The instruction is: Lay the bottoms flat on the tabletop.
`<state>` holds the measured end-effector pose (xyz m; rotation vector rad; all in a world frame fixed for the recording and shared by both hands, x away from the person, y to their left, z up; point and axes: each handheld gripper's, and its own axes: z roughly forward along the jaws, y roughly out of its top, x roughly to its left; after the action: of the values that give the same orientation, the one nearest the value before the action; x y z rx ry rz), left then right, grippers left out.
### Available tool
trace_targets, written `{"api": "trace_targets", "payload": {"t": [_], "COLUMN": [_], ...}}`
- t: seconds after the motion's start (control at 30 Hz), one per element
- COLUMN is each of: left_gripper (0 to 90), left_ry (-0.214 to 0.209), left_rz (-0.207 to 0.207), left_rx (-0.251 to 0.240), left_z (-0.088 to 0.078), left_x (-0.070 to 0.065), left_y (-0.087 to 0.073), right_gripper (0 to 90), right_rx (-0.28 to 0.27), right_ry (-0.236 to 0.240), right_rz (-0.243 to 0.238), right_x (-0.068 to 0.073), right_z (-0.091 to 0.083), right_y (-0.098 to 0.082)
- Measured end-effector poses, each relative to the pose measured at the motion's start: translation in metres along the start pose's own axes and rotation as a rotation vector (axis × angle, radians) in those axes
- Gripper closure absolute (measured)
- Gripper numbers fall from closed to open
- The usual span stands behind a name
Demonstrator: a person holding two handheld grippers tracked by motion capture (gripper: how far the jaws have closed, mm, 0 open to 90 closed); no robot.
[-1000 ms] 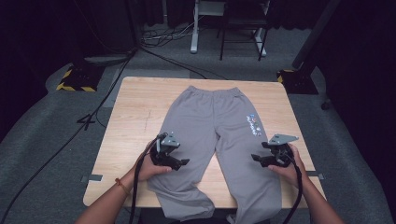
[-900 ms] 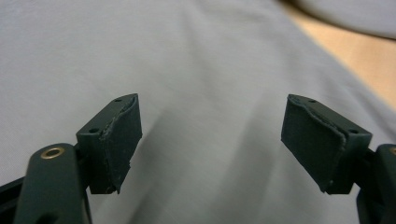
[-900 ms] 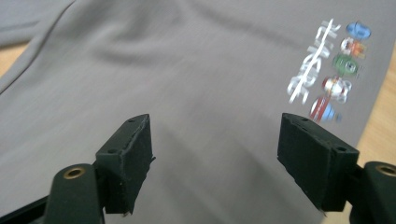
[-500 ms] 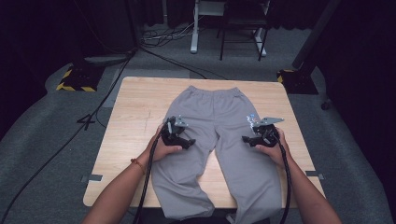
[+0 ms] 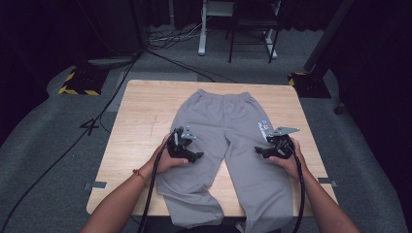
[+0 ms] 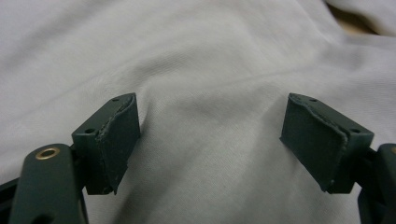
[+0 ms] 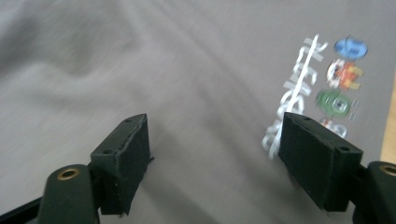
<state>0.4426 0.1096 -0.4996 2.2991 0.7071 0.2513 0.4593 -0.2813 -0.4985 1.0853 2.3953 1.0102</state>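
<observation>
Dark studio floor around a pale wooden table (image 5: 141, 116), grey sweatpants (image 5: 218, 121) spread flat on it.

Waistband lies at the far side, both legs running toward the person and hanging over the near edge. Left gripper (image 5: 187, 148) sits over the pants' left leg, near the outer seam; its jaws stand wide apart with only wrinkled grey cloth between them (nothing pinched). Right gripper (image 5: 265, 148) hovers over the other leg, just beside the small colourful logo (image 7: 343, 79) and white lettering; its jaws are likewise spread, gripping nothing. Black cables (image 5: 150, 194) trail back along both forearms.
</observation>
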Motion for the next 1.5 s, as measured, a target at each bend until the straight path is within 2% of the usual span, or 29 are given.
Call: {"api": "trace_targets", "payload": {"t": [0.1, 0.2, 0.27, 0.4, 0.53, 0.63, 0.8, 0.9, 0.97, 1.0, 1.07, 1.13, 1.27, 1.3, 1.4, 1.5], "left_gripper": [20.5, 20.5, 20.1, 19.9, 19.9, 20.1, 20.0, 20.0, 21.8, 22.9, 21.9, 22.0, 20.7, 20.7, 19.1, 19.4], "left_ry": [-0.036, -0.052, -0.062, -0.061, -0.060, -0.064, -0.070, -0.077, -0.066, -0.060, -0.054, -0.046, -0.028, -0.012, 0.018, 0.077], "left_rz": [0.048, 0.062, 0.064, 0.069, 0.067, 0.077, 0.083, 0.085, 0.102, 0.106, 0.116, 0.113, 0.082, 0.075, 0.095, 0.103], "left_rx": [0.039, 0.040, 0.045, 0.012, -0.004, 0.011, 0.000, 0.020, 0.032, 0.033, 0.028, 0.001, -0.041, -0.037, -0.030, -0.021], "left_z": [-0.010, -0.020, -0.027, -0.037, -0.046, -0.053, -0.064, -0.070, -0.072, -0.073, -0.075, -0.078, -0.080, -0.080, -0.080, -0.081], "left_x": [-0.015, -0.027, -0.034, -0.048, -0.061, -0.068, -0.079, -0.085, -0.087, -0.088, -0.085, -0.079, -0.060, -0.055, -0.042, -0.029], "left_y": [-0.007, -0.017, -0.024, -0.040, -0.053, -0.059, -0.072, -0.076, -0.075, -0.075, -0.070, -0.066, -0.050, -0.046, -0.035, -0.028], "right_gripper": [25.1, 24.6, 24.7, 24.3, 24.0, 23.9, 23.8, 23.8, 24.2, 25.6, 25.8, 25.9, 25.6, 25.6, 25.1, 25.1], "right_rx": [0.029, 0.037, 0.047, 0.048, 0.041, 0.031, 0.017, 0.026, 0.036, 0.036, 0.018, 0.005, -0.001, -0.008, -0.022, -0.031], "right_ry": [0.001, 0.007, 0.031, 0.046, 0.075, 0.069, 0.054, 0.041, 0.025, 0.019, 0.035, 0.027, -0.014, -0.022, -0.055, -0.080], "right_rz": [-0.020, -0.045, -0.059, -0.090, -0.090, -0.091, -0.068, -0.070, -0.087, -0.100, -0.102, -0.097, -0.160, -0.174, -0.216, -0.223], "right_x": [0.009, 0.017, 0.022, 0.032, 0.039, 0.043, 0.045, 0.046, 0.047, 0.047, 0.047, 0.045, 0.043, 0.042, 0.039, 0.032], "right_z": [-0.010, -0.021, -0.030, -0.046, -0.063, -0.075, -0.092, -0.100, -0.102, -0.103, -0.106, -0.107, -0.108, -0.108, -0.107, -0.105], "right_y": [-0.006, -0.015, -0.023, -0.038, -0.056, -0.069, -0.088, -0.093, -0.093, -0.093, -0.089, -0.082, -0.056, -0.049, -0.030, -0.016]}}
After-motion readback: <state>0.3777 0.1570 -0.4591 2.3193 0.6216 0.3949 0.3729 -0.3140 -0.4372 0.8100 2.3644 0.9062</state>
